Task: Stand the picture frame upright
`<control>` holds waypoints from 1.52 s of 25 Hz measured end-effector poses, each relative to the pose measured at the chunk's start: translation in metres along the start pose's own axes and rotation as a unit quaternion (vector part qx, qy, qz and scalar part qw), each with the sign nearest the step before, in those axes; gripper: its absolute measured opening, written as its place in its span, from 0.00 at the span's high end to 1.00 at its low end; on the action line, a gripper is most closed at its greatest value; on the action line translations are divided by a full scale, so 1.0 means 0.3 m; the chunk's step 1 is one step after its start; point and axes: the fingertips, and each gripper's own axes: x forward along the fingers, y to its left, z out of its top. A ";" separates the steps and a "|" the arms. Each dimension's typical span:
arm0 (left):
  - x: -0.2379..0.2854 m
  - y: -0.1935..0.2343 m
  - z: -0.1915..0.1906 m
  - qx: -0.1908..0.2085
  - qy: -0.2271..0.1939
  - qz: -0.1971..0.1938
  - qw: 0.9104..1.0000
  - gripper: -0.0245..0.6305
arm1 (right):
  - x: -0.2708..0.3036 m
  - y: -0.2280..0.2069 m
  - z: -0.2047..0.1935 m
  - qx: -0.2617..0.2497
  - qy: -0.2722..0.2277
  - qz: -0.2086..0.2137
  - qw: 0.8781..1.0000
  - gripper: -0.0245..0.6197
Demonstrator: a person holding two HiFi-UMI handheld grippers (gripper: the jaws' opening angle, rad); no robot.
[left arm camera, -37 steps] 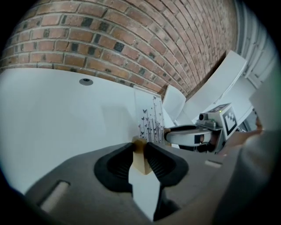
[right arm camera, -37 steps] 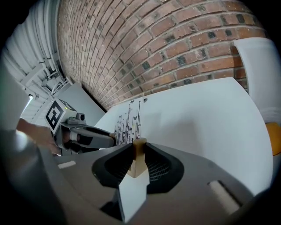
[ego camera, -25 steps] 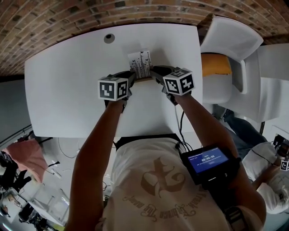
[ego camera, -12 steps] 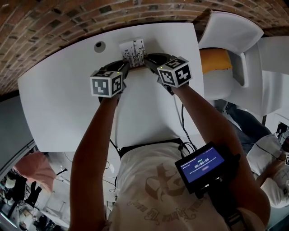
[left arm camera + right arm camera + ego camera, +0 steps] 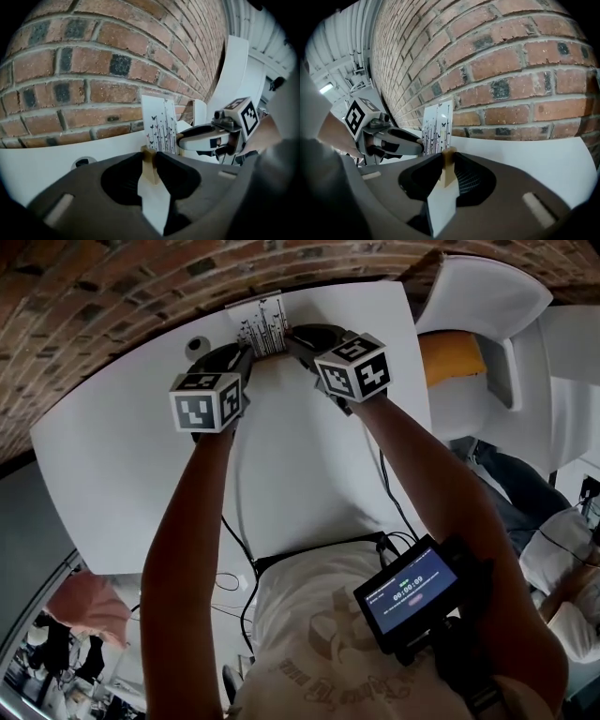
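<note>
Left gripper [image 5: 244, 354]: jaws narrowed onto the wooden left edge of the picture frame [image 5: 261, 326]. Frame: upright, printed face toward the person, over the white table [image 5: 309, 465] just in front of the brick wall [image 5: 103, 306]. Right gripper [image 5: 294, 339]: clamped likewise on the right edge. Step, as judged: placing the upright frame. Next move calls for settling its base flat, then opening both 2 grips evenly.

Soft, even light, no glare. Beyond the left gripper [image 5: 149, 161] the brick wall [image 5: 93, 70] is sharp; the dark body behind its jaws, nearest the lens, blurs. Fisheye bends the white table [image 5: 47, 154] edge beside it; corners go black
</note>
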 end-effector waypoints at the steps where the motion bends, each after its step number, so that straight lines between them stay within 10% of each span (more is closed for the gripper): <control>1: 0.008 0.008 0.009 0.004 -0.001 0.003 1.000 0.81 | 0.007 -0.009 0.007 -0.002 -0.002 -0.004 1.000 0.82; 20: 0.082 0.070 0.082 0.068 -0.036 0.025 0.997 0.80 | 0.067 -0.073 0.074 -0.094 -0.024 -0.062 0.993 0.81; 38: 0.078 0.045 0.023 0.014 -0.014 0.032 0.999 0.80 | 0.033 -0.053 0.024 -0.072 -0.026 -0.054 0.996 0.82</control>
